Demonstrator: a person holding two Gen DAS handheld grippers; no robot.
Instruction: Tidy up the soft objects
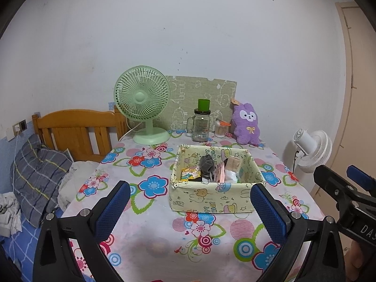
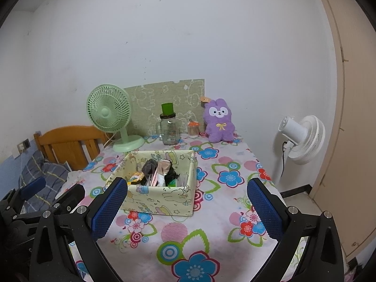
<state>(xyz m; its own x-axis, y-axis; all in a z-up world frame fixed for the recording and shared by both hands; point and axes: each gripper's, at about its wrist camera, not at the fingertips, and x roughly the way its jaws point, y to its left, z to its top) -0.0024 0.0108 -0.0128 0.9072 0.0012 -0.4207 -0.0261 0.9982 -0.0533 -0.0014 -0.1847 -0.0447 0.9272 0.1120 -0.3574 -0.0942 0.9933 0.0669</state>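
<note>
Soft objects (image 1: 212, 169) fill box (image 1: 211, 199); both jaws open.

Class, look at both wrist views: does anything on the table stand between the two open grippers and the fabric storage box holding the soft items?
Nothing visible does. The left gripper and right gripper both hang open in front of the fabric box, with only bare flowered tablecloth between. The green fan, glass jar and purple plush stand behind the box.
</note>
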